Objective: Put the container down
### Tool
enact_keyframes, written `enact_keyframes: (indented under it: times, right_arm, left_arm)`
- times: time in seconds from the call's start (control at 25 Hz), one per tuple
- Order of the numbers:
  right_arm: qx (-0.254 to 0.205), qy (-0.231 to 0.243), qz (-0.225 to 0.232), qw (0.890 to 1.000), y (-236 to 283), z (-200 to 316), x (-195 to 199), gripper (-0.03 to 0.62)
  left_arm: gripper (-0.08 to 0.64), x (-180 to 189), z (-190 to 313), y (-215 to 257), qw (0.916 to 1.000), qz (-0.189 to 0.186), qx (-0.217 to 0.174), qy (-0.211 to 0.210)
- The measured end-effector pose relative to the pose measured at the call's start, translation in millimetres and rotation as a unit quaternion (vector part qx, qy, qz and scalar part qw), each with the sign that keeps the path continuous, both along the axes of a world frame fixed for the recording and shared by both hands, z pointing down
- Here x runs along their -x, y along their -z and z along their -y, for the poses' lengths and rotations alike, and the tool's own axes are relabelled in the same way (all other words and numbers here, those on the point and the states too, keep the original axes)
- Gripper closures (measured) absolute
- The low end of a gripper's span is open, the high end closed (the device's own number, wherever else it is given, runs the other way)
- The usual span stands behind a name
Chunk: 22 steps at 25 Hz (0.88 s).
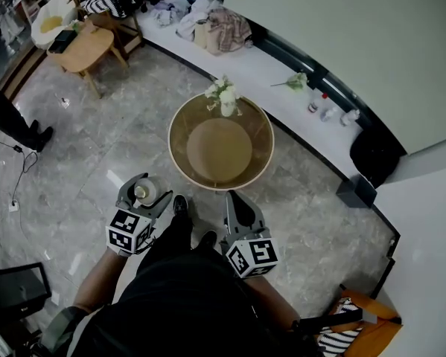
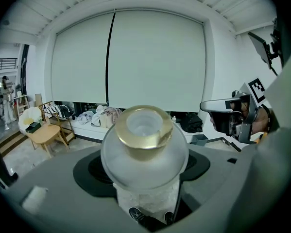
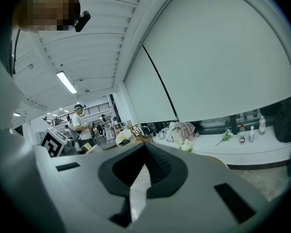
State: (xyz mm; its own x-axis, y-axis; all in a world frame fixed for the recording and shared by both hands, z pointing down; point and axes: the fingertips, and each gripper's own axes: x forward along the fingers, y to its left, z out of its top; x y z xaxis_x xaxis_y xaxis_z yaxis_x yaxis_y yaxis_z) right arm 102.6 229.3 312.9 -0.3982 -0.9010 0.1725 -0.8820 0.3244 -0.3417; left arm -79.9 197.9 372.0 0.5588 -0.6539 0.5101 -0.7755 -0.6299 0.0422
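Two hand-held grippers hover over the grey marble floor (image 1: 81,162), on the near side of a round wooden table (image 1: 179,155). The left gripper (image 1: 144,190) is clamped on the container (image 1: 142,193), a small frosted glass bulb with a gold collar around its open mouth. In the left gripper view the bulb (image 2: 144,149) fills the gap between the two grey jaws, which press on its sides. From the head view its mouth faces upward, and it sits in the air to the near left of the table, not touching the top. The right gripper (image 1: 234,199) is just to the right of the left one. Its jaws are drawn together with nothing between them, as the right gripper view shows. A white vase of pale flowers (image 1: 225,97) stands at the far edge of the table. Beyond it a white ledge (image 1: 267,73) runs along the wall, carrying heaped clothes (image 1: 223,28) and a few small bottles (image 1: 317,103). A smaller wooden table (image 1: 85,47) stands far left.
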Motion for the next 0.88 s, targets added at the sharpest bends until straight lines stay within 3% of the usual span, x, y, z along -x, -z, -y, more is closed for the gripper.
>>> enact_keyframes:
  times: [0.88]
  right_arm:
    - [0.054, -0.023, -0.012, 0.998, -33, 126, 47, 0.586]
  left_arm:
    - [0.221, 37, 127, -38, 0.9985, -0.003, 0.043, -0.035]
